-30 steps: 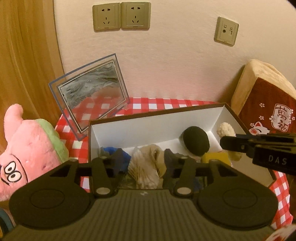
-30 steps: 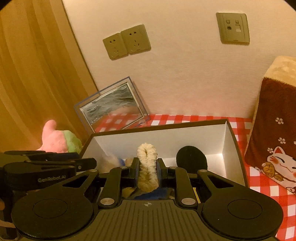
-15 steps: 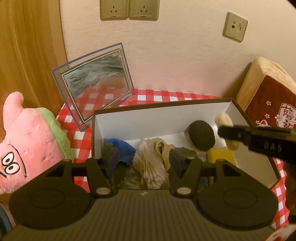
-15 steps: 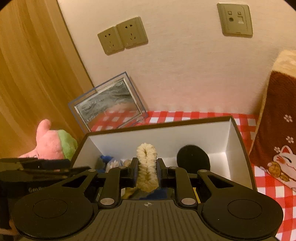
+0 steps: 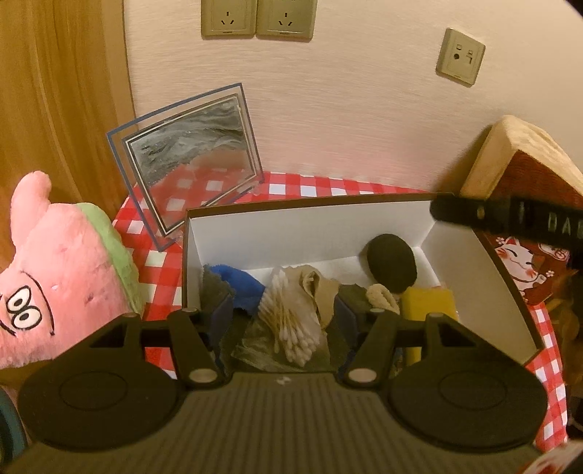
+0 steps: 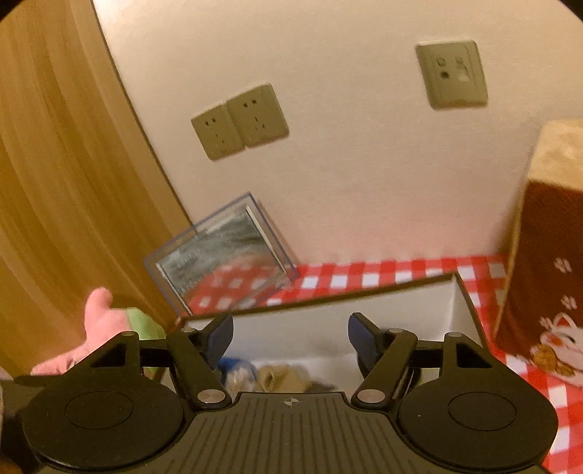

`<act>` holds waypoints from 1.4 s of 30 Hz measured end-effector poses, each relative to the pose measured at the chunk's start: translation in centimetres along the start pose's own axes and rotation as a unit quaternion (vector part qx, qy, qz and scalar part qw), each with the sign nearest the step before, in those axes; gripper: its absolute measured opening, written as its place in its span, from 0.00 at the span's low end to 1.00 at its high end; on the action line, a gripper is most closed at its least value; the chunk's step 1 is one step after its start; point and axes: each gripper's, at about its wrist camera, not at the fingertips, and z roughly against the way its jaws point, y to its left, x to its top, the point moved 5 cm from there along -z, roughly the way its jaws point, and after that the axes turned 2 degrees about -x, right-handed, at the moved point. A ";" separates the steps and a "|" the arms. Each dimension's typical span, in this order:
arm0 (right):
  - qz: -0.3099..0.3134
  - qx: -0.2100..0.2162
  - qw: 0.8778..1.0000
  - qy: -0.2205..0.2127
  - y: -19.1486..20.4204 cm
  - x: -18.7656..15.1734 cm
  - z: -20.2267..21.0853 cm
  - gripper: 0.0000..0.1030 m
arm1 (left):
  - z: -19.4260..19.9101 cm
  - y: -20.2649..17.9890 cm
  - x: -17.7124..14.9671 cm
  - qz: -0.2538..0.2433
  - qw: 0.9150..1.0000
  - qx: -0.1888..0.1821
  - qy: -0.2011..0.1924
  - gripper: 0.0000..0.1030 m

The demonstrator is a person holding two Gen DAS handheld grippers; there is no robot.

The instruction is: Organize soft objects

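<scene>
A white-lined box (image 5: 309,233) sits on the red checked cloth. It holds a blue cloth (image 5: 242,284), a bag of cotton swabs (image 5: 291,321), a beige cloth (image 5: 317,288), a black round puff (image 5: 391,268), a cream fluffy scrunchie (image 5: 380,297) and a yellow sponge (image 5: 430,306). My left gripper (image 5: 284,313) is open, its jaws either side of the swab bag. My right gripper (image 6: 289,337) is open and empty above the box (image 6: 364,313); it also shows in the left wrist view (image 5: 510,215) at the right.
A pink plush star (image 5: 54,284) stands left of the box. A clear framed picture (image 5: 189,160) leans on the wall behind. A brown cat-print cushion (image 5: 524,204) stands at the right. Wall sockets (image 5: 258,18) are above.
My right gripper has opened and let go of the cream scrunchie, which now lies in the box, and has lifted. My left gripper has pulled back slightly.
</scene>
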 end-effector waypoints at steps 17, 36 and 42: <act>-0.018 -0.019 0.999 0.034 -2.5 -4.9 5.6 0.69 | 4.5 -2.9 -2.0 -0.012 1.000 -0.015 -0.009 0.61; -0.014 -0.014 1.000 0.000 -1.5 -8.5 17.3 0.70 | 15.2 -7.3 -7.7 -0.020 0.999 -0.001 -0.046 0.65; 0.023 -0.025 0.999 0.011 -1.2 -12.2 22.4 0.72 | 19.6 -9.6 -12.4 -0.021 0.998 0.021 -0.053 0.65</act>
